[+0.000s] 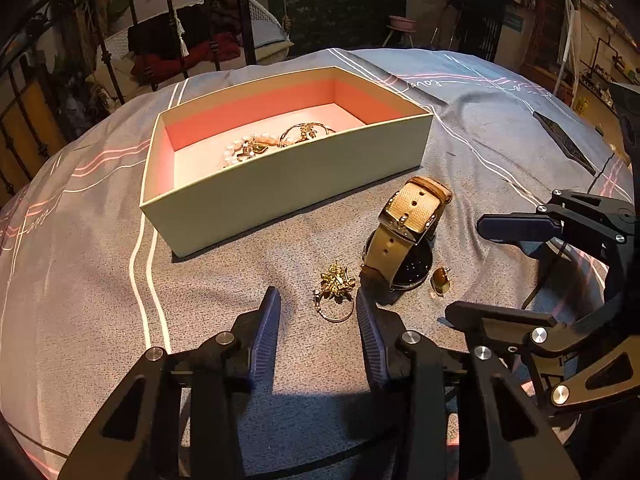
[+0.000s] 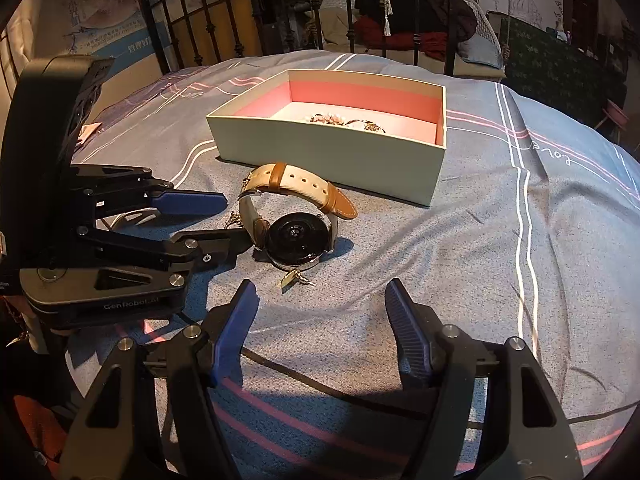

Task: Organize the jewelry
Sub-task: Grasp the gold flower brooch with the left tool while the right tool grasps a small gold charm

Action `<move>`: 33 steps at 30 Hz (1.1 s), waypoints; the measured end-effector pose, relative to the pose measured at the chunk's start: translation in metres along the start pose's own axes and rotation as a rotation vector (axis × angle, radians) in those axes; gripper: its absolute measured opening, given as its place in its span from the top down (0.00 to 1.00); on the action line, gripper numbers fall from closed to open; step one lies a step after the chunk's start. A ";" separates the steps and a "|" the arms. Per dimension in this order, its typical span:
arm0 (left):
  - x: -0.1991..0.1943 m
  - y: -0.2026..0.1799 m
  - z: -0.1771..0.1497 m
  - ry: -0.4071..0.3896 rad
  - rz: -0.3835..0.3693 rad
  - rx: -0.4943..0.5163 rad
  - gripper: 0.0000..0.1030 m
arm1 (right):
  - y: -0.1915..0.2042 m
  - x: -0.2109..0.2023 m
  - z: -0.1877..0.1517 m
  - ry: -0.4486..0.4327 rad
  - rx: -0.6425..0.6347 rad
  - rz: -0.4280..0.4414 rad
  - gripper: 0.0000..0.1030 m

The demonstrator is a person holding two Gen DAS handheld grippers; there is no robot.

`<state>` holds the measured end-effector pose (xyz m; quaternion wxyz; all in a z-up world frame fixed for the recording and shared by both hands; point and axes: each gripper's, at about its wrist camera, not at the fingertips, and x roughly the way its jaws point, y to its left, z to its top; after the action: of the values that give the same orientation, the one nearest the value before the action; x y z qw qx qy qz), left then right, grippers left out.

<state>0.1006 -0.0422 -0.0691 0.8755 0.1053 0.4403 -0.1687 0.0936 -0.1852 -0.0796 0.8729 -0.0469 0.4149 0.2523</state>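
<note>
A pale box with a pink lining (image 1: 280, 184) stands on the grey bedspread and holds a pearl string (image 1: 240, 148) and a gold bangle (image 1: 306, 131). In front of it lie a watch with a tan strap (image 1: 404, 236), a gold ring with a leafy top (image 1: 335, 292) and a small gold earring (image 1: 440, 280). My left gripper (image 1: 318, 304) is open with the ring just between its fingertips, low over the cloth. My right gripper (image 2: 320, 296) is open and empty, just short of the earring (image 2: 294, 278) and the watch (image 2: 294, 236). The box (image 2: 332, 148) is beyond.
A dark flat device (image 1: 564, 140) lies on the bedspread at the right. A black metal bed frame (image 2: 352, 8) stands behind the box, with clothes piled beyond it. The two grippers are close together, side by side.
</note>
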 end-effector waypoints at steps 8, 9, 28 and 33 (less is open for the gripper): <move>-0.007 0.015 -0.003 0.006 -0.026 -0.056 0.87 | 0.019 0.013 0.007 0.016 -0.082 0.005 0.50; -0.008 0.016 -0.004 0.006 -0.028 -0.062 0.87 | 0.020 0.014 0.008 0.017 -0.085 0.010 0.56; 0.005 0.009 0.005 0.008 -0.030 0.047 0.61 | 0.010 0.011 0.003 0.013 -0.018 0.038 0.82; -0.003 0.010 0.008 -0.021 0.012 0.049 0.62 | 0.008 0.011 0.003 0.014 -0.011 0.046 0.82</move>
<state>0.1084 -0.0353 -0.0614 0.8781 0.1277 0.4264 -0.1755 0.0979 -0.1726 -0.0848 0.8637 -0.0437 0.4205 0.2742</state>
